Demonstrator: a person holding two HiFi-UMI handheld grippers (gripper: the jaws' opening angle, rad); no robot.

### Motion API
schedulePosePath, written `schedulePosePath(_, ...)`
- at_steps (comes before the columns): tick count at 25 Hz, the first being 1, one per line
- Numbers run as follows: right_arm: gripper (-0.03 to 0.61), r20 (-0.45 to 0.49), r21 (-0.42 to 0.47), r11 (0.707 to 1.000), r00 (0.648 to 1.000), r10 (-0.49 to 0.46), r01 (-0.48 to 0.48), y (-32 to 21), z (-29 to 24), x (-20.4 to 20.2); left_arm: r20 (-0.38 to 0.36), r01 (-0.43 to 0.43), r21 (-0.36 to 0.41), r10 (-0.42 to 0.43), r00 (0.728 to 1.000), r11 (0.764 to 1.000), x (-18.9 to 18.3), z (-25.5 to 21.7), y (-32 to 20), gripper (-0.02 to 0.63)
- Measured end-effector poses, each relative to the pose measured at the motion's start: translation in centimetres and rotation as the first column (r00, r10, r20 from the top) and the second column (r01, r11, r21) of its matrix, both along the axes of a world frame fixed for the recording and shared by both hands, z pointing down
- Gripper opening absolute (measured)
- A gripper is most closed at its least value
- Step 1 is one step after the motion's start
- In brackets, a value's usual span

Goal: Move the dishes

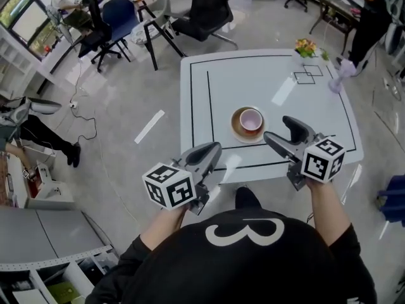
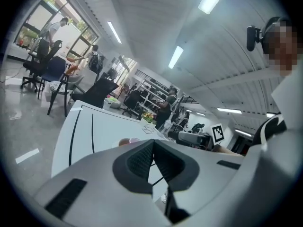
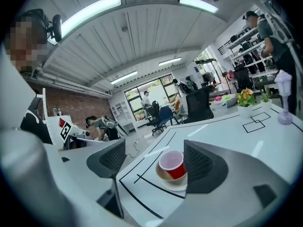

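Cup (image 3: 173, 164) on its saucer (image 3: 165, 180) sits untouched, framed between the spread jaws of your right gripper (image 1: 276, 129), lined up for a grab, while your left gripper (image 2: 152, 157), jaws pressed together on nothing, hangs by the white table's (image 1: 253, 81) near edge, seemingly spare.

Bright, even light falls from long white ceiling tube lamps (image 3: 90, 11) above the white square table with black lines (image 1: 253, 75), leaving pale glare streaks on the table's glossy top and only faint shadows beside it. Both gripper views bend strongly toward their edges and darken to black corners around the table. The grey left gripper (image 2: 153, 148), nearer the lens than the table, looks soft.
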State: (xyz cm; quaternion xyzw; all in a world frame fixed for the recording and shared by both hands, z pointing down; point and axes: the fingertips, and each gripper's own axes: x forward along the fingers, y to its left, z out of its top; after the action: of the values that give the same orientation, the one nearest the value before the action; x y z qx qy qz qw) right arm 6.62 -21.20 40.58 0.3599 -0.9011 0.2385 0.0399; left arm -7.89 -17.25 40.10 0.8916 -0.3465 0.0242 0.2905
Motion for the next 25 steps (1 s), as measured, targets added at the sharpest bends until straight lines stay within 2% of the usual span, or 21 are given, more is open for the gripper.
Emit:
schedulePosePath(4, 0.371, -0.024, -0.043, 0.999, 0.999, -0.023, 0.022, -2.3, 1.9, -0.4, 0.0, 0.027, -0.01, -0.027, 1.0, 1.0, 0.0, 0.0, -1.5, 0.003)
schedulePosePath(7, 0.365, -0.076, -0.057, 0.998, 0.997, -0.034, 0.029, -3.9, 3.6, -0.4, 0.001, 0.046, -0.019, -0.046, 0.999, 0.999, -0.1, 0.1, -2.3, 0.003)
schedulePosePath(16, 0.338, -0.125, -0.147, 0.986, 0.987, -0.096, 0.077, -6.9, 7.9, -1.6, 0.016, 0.115, -0.034, -0.115, 0.993, 0.993, -1.5, 0.1, -3.7, 0.003)
schedulePosePath(25, 0.239, -0.135, -0.239, 0.969, 0.987, -0.091, 0.057, -8.0, 10.7, -2.6, 0.015, 0.149, -0.059, -0.148, 0.989, 0.987, -2.5, 1.0, -4.5, 0.003)
